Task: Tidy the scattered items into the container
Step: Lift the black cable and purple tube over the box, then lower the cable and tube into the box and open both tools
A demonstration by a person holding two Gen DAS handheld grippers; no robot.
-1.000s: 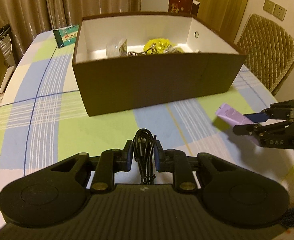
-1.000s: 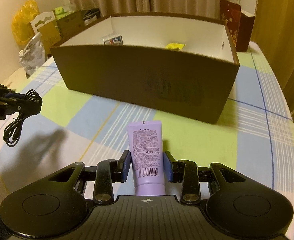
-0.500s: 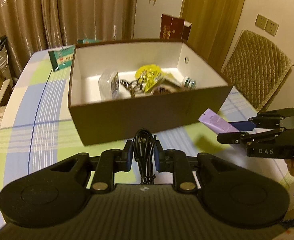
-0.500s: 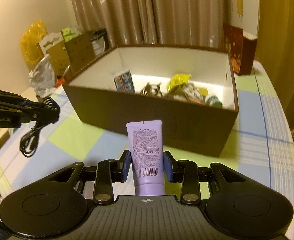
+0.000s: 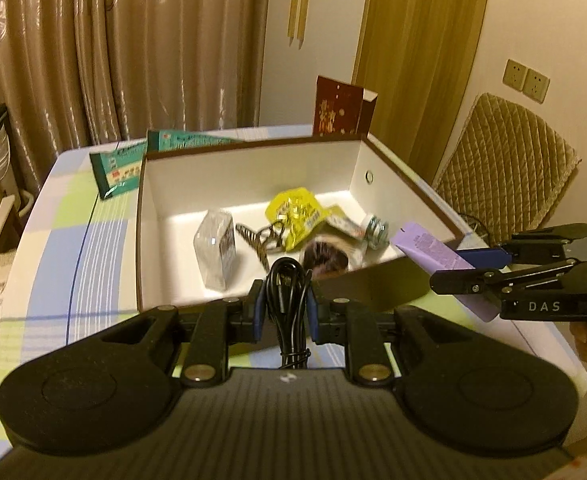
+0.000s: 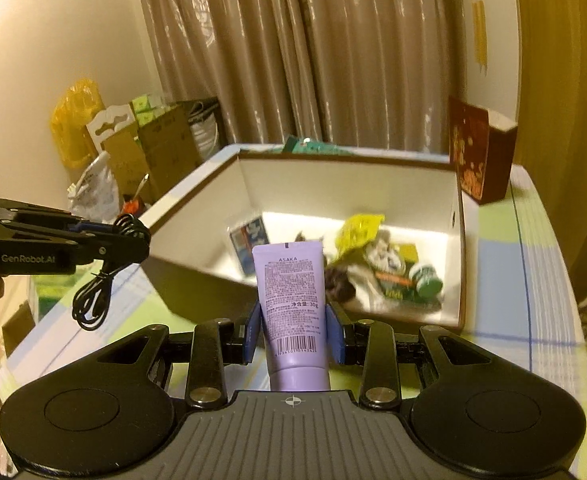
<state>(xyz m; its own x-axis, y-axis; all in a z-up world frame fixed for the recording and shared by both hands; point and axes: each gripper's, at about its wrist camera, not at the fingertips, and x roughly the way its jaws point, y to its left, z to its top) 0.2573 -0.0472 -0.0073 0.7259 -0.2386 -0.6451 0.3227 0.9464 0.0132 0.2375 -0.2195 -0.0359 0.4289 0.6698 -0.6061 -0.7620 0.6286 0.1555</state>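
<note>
The left gripper (image 5: 284, 309) is clenching a coiled black cable (image 5: 287, 300), and the right gripper (image 6: 292, 334) is clenching a purple tube (image 6: 292, 312); both things are hanging before the brown box (image 5: 249, 168) on the desk (image 5: 65, 248).

Soft lilac plastic tube (image 6: 291, 304): "ASAKA", "30g". Black right tongs (image 5: 465, 266): "DAS". Black left tongs (image 6: 131, 236): "GenRobot.AI".

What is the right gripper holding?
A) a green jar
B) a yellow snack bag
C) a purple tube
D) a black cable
C: the right gripper is shut on the purple plastic tube with a barcode, its blue pads pressing both sides, while the bundled black cable sits in the left gripper.
</note>
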